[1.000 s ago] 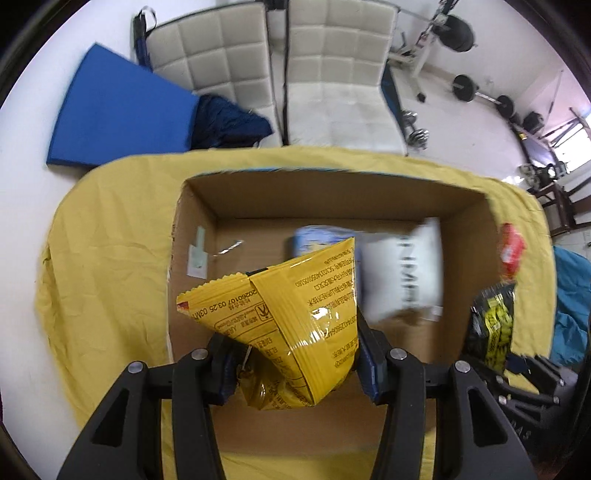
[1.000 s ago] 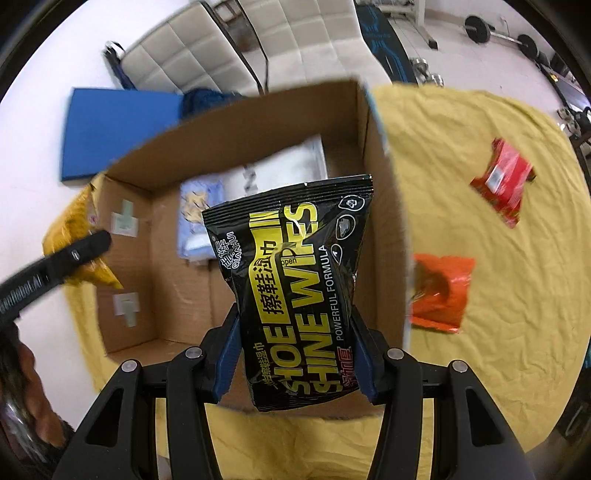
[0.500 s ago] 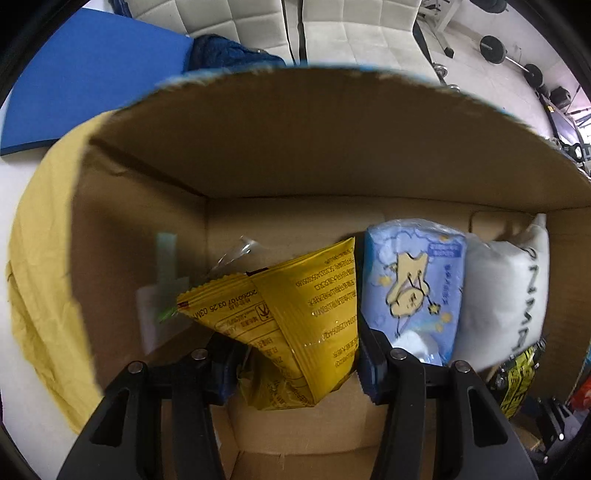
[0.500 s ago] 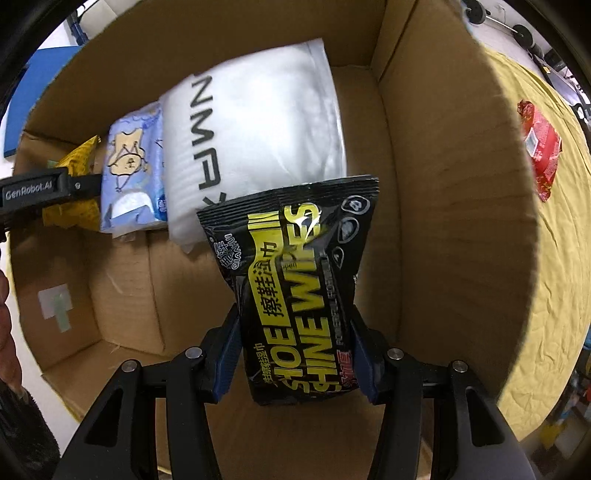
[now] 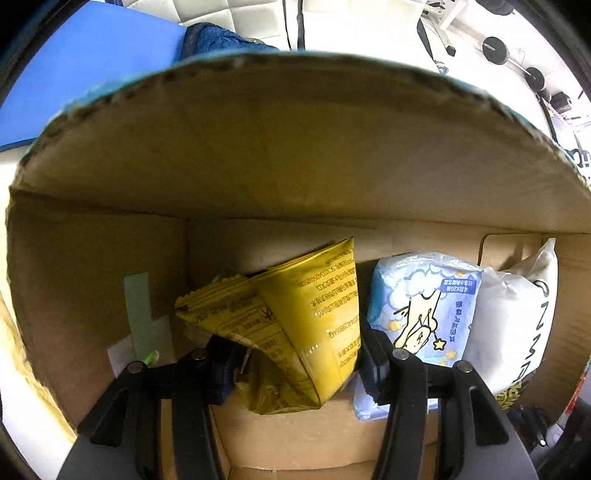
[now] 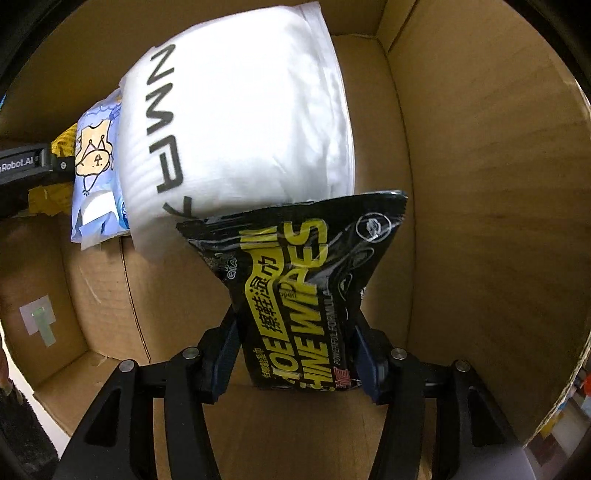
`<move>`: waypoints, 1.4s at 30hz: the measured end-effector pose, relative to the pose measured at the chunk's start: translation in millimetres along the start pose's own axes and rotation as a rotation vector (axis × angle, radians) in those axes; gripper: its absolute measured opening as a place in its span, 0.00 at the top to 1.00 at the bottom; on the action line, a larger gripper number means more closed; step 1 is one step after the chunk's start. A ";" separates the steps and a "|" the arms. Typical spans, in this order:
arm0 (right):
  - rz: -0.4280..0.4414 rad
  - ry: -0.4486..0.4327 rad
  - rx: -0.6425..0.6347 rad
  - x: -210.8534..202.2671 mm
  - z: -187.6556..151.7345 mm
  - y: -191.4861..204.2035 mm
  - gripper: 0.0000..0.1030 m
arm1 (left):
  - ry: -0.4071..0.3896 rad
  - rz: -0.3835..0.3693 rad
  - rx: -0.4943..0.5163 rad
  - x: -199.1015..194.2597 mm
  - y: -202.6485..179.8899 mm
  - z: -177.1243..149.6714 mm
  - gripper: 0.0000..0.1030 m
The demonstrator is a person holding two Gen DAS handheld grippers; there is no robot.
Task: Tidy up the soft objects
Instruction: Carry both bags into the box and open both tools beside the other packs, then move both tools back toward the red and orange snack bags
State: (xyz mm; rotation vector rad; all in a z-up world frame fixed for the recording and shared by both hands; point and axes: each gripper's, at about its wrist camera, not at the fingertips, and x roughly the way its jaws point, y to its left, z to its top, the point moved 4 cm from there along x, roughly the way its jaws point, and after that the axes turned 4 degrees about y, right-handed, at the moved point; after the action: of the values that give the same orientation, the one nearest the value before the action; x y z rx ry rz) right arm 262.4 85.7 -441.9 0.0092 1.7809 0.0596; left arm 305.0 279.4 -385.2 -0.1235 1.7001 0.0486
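Both grippers are inside a cardboard box [image 5: 295,147]. My left gripper [image 5: 299,354] is shut on a crumpled yellow snack bag [image 5: 306,321] low in the box's left part, beside a light blue tissue pack [image 5: 421,310] and a white pillow pack [image 5: 517,325]. My right gripper [image 6: 295,350] is shut on a black and yellow shoe wipes pack [image 6: 306,291], held low against the white pillow pack [image 6: 240,122] near the box's right wall [image 6: 480,184]. The blue tissue pack [image 6: 96,173] and the left gripper's arm [image 6: 22,166] show at the left of the right wrist view.
The box stands on a yellow cloth [image 5: 7,332]. Behind it are a blue mat [image 5: 74,66], a dark blue cloth [image 5: 221,40] and white chairs [image 5: 332,22]. Bare box floor [image 6: 147,295] lies in front of the packs.
Both grippers have moved from above the box down into it, still holding their packs. The yellow bag now sits beside the blue pack; the wipes pack touches the white pack.
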 end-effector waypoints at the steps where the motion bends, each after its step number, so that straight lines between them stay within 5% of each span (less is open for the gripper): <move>1: -0.003 0.003 -0.004 2.2 0.4 0.1 0.43 | 0.006 -0.004 -0.001 -0.7 1.2 0.5 0.51; 11: -0.013 -0.035 -0.028 -19.6 -2.6 4.4 0.35 | 0.012 0.007 -0.009 -17.7 7.0 -12.2 0.48; 18: 0.001 -0.084 -0.039 -48.2 -10.9 4.0 0.32 | -0.078 0.007 -0.014 -57.2 0.5 -29.1 0.44; 25: 0.007 -0.155 -0.067 -82.1 -32.2 7.8 0.13 | -0.173 -0.024 -0.007 -93.3 -5.2 -62.4 0.08; 29: 0.001 -0.188 -0.084 -101.8 -45.5 4.2 0.00 | -0.209 -0.038 -0.006 -104.6 -11.3 -81.7 0.07; 42: 0.011 -0.301 -0.138 -157.2 -97.2 -4.6 0.00 | -0.319 -0.065 -0.037 -140.7 -26.6 -166.6 0.07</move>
State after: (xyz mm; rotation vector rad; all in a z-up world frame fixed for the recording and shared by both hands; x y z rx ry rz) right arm 200.5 71.6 -268.3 -0.0678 1.4725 0.1796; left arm 161.7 243.2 -222.7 -0.1881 1.3761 0.0489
